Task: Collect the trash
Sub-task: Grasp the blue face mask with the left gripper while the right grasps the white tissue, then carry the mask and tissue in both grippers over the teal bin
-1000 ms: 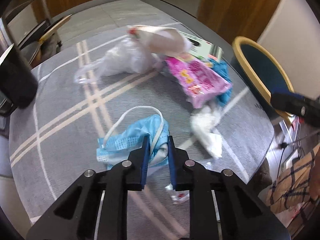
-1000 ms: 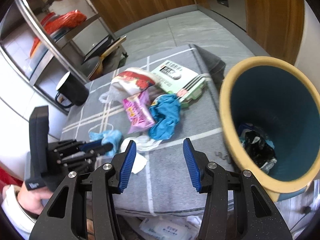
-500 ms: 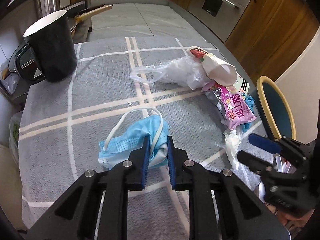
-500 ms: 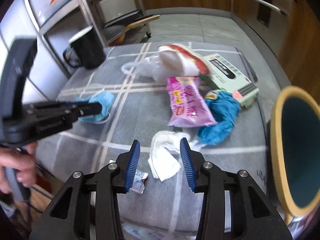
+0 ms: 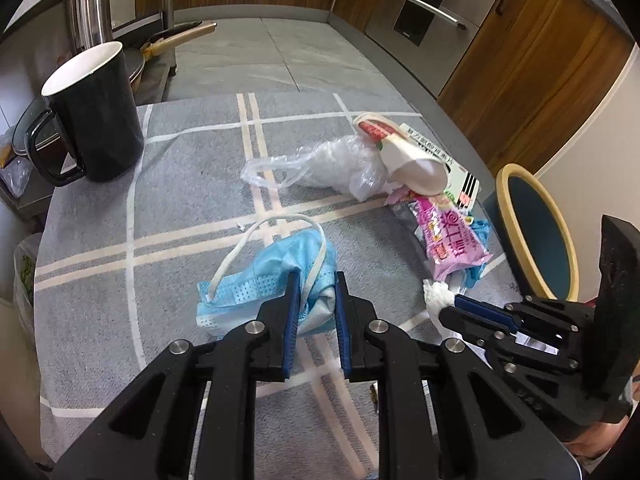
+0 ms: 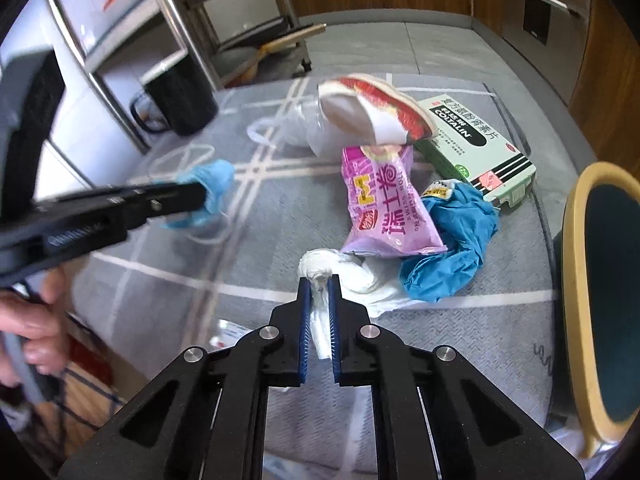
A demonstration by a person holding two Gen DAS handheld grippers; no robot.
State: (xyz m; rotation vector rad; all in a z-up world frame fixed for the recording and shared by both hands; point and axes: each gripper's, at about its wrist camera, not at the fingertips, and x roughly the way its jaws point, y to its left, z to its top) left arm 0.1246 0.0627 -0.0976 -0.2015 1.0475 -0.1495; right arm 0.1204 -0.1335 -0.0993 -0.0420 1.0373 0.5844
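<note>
My left gripper (image 5: 316, 276) is shut on a crumpled blue face mask (image 5: 260, 280), which hangs just above the grey cloth-covered table (image 5: 180, 208). In the right wrist view that left gripper (image 6: 202, 196) holds the mask (image 6: 216, 174) at the left. My right gripper (image 6: 319, 278) is closing its jaws on a white crumpled tissue (image 6: 352, 276), which is pinched between the pads, its other end lying on the cloth. A blue bin with a yellow rim (image 6: 576, 264) stands off the table's right edge.
Trash lies in a heap at the right: a pink snack wrapper (image 6: 384, 204), a blue glove (image 6: 452, 240), a green and white medicine box (image 6: 480, 148), a crushed paper cup (image 6: 372, 108) and a clear plastic bag (image 5: 336, 164). A black mug (image 5: 96, 112) stands at the far left.
The right gripper swung left from the bin, came down over the white tissue and closed on it. The left gripper kept its grip on the mask and rolled as it moved.
</note>
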